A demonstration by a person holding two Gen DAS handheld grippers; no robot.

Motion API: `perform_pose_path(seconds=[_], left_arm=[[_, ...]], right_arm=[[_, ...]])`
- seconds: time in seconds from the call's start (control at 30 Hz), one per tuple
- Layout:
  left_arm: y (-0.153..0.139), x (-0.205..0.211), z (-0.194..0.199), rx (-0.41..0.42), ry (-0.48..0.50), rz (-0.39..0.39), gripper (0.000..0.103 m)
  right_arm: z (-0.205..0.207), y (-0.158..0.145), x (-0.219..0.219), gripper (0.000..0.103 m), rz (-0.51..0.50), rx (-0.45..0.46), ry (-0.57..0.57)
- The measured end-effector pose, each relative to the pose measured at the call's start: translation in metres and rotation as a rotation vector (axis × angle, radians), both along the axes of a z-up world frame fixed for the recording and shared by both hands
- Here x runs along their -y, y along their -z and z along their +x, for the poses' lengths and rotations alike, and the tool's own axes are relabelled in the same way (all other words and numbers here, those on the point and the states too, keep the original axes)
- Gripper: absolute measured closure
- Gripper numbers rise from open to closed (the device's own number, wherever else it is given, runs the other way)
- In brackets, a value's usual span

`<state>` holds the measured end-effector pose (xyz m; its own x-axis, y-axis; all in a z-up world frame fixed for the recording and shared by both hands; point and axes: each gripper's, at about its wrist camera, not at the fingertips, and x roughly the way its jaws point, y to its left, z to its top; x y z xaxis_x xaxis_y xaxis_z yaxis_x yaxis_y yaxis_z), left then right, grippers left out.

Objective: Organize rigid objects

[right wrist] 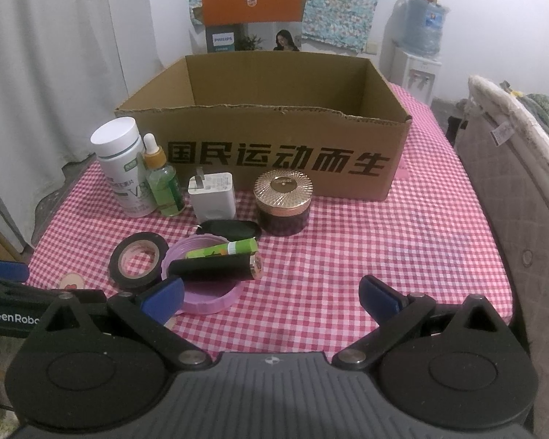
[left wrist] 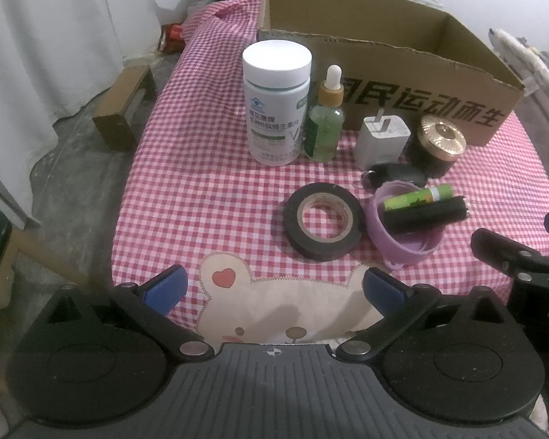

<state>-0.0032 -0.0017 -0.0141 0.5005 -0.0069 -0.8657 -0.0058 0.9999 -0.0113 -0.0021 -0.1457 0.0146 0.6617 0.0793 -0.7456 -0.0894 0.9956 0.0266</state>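
Hovering spread apart, left tool [left wrist: 272,291] and right tool [right wrist: 271,294] face bare tablecloth [right wrist: 384,256].

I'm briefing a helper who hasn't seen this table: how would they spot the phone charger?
Find the cardboard box with black lettering. In front of its left half stands a row of items; the charger is the white cube between the green dropper bottle and the gold-lidded jar, the only one with metal prongs on top.

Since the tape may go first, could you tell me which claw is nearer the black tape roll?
Left. The left claw faces the black tape roll directly; the right claw sits off to its right.
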Motion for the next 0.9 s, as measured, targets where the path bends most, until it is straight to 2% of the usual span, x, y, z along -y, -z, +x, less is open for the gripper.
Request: perform_pose_path(seconds=[0.57, 0.73, 0.9], left_arm=[[0.0, 0.001, 0.001, 0.005, 0.018, 0.0, 0.0], [-0.008, 0.007, 0.001, 0.07, 0.069, -0.022, 0.0], [-0.013, 0.02, 0.003, 0.132, 0.165, -0.035, 0.0]], right_arm=[[0.001, 0.0, 0.002, 0.0, 0.015, 0.011, 0.004], [0.0, -0.011, 0.025, 0.0, 0.039, 0.093, 0.045], [-0.004, -0.032, 0.055, 0.0, -0.024, 0.21, 0.057]])
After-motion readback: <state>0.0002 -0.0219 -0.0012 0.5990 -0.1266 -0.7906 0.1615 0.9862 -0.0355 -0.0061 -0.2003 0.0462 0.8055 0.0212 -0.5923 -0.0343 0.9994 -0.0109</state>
